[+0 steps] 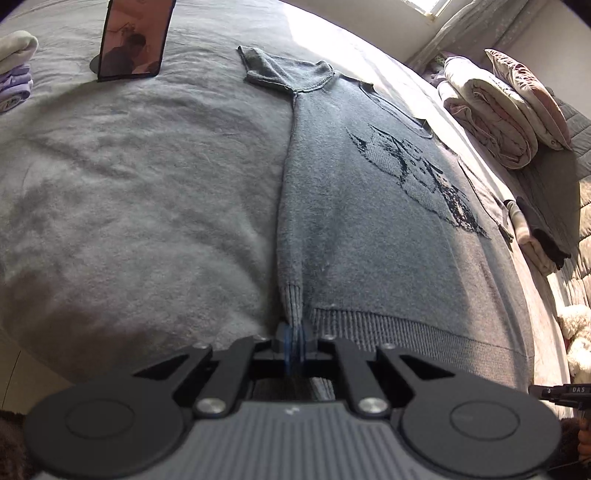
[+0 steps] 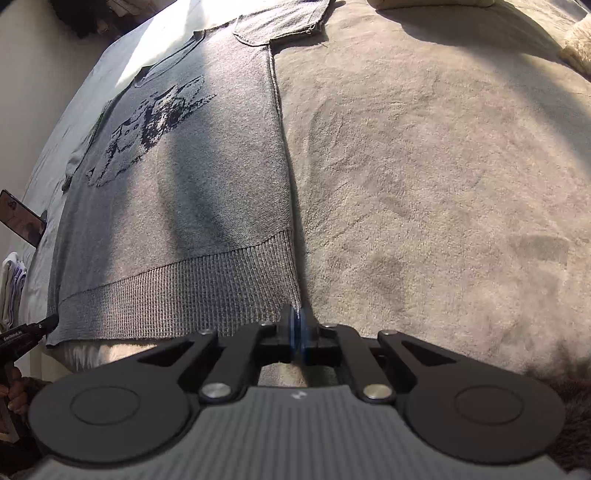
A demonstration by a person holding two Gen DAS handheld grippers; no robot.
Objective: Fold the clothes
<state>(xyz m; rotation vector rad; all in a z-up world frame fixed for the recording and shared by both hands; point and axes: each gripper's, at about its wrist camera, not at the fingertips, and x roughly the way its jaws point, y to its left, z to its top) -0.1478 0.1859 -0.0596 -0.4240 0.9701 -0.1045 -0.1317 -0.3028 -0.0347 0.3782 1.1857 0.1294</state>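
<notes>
A grey knit sweater (image 1: 369, 221) with a dark pattern on its chest lies flat, front up, on the bed. In the left wrist view one sleeve (image 1: 291, 206) lies straight along the sweater's side, and its ribbed cuff (image 1: 293, 299) narrows into my left gripper (image 1: 294, 328), which is shut on it. In the right wrist view the sweater (image 2: 207, 177) spreads to the left, and my right gripper (image 2: 297, 317) is shut at the near right corner of the ribbed hem (image 2: 221, 288), with the corner running in between the pads. The other short, folded sleeve (image 2: 284, 22) lies at the far end.
A grey fleece blanket (image 1: 147, 184) covers the bed. A phone on a stand (image 1: 133, 40) is propped at the far left beside folded clothes (image 1: 14, 70). Folded quilts and a pillow (image 1: 498, 110), another folded pile (image 1: 535, 229) and a plush toy (image 1: 580, 343) line the right side.
</notes>
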